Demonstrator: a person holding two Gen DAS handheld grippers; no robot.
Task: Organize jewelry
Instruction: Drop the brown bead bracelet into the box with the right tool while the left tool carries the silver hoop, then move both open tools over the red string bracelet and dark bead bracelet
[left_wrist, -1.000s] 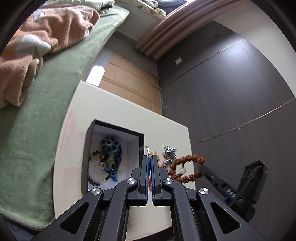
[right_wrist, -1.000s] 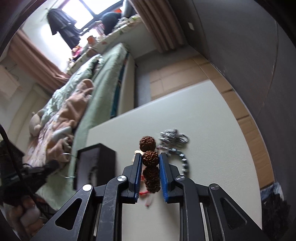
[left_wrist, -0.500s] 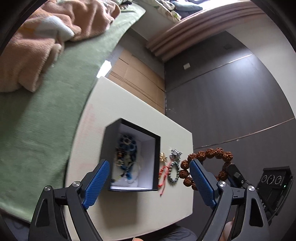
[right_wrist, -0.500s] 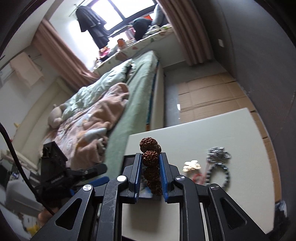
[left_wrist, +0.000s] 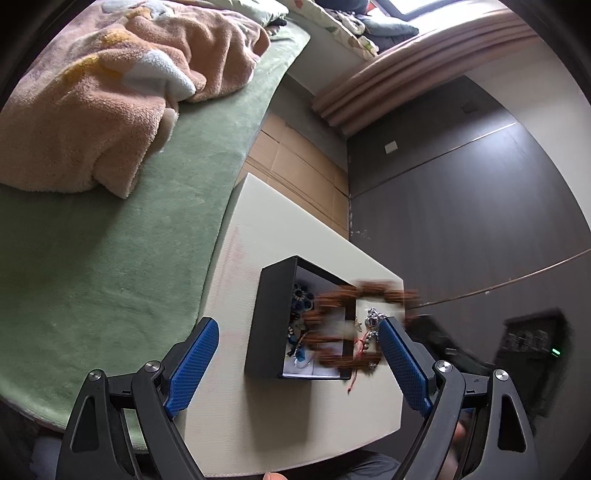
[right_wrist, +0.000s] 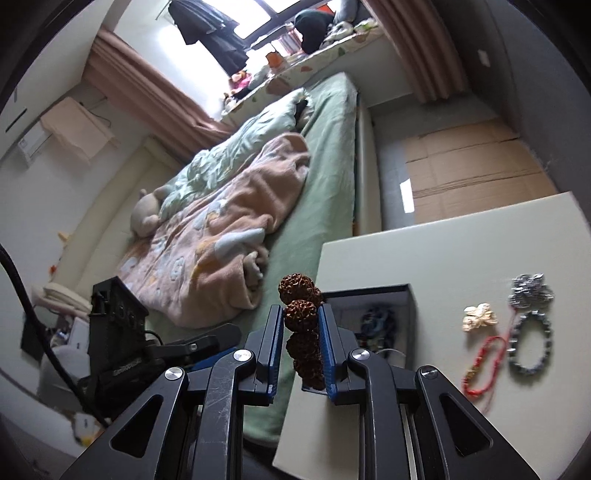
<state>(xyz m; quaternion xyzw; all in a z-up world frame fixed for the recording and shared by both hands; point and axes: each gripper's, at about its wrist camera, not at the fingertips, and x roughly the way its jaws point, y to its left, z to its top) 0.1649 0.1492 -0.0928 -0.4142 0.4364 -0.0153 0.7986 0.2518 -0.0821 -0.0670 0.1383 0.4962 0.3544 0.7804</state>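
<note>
Right hand-held gripper (right_wrist: 301, 332): jaws easing apart, brown seed-bead bracelet (right_wrist: 300, 314) between pads, lower centre, above black jewelry box (right_wrist: 408, 295).
Left hand-held gripper (left_wrist: 297, 354): wide, empty.
Handling: judged light, floppy; hold one rough bead.

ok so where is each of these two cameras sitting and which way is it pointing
Left wrist: on the left gripper, angled down at the white table and black jewelry box; its open blue fingers show.
Right wrist: on the right gripper, facing across the table toward the bed; its jaws, opening slightly, have the brown bead bracelet between them.
Shared: box, table, bracelet, bed, and each view catches the other gripper.
</note>
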